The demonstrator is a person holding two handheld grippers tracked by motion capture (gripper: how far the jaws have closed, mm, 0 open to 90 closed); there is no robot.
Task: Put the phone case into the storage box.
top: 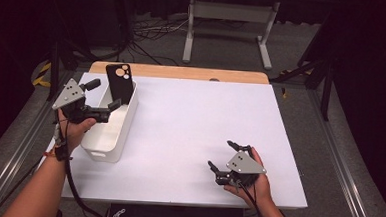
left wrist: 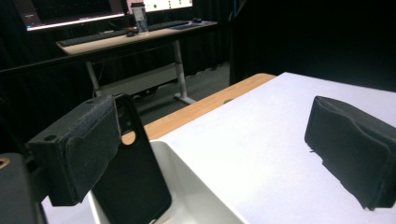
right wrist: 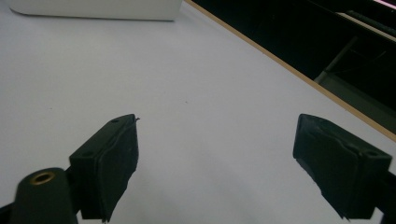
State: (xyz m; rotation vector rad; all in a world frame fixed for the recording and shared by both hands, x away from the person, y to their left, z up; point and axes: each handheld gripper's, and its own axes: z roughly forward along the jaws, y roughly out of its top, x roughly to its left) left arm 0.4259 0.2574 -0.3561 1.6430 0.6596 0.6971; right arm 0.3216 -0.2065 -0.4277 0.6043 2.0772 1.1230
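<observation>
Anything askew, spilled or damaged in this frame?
Only the black phone case stands out: it stands on end, leaning against the far end wall of the white plastic bin and poking above its rim. The left gripper is open beside it; the right gripper is open over the white tabletop.

We hold our left gripper [top: 102,101] up at the far left, its jaws spread wide and pointing right, our left hand [top: 75,127] wrapped under it with the forearm angling in from the near left. Our right gripper [top: 222,155] sits low at the near right, jaws wide apart, pointing left.
</observation>
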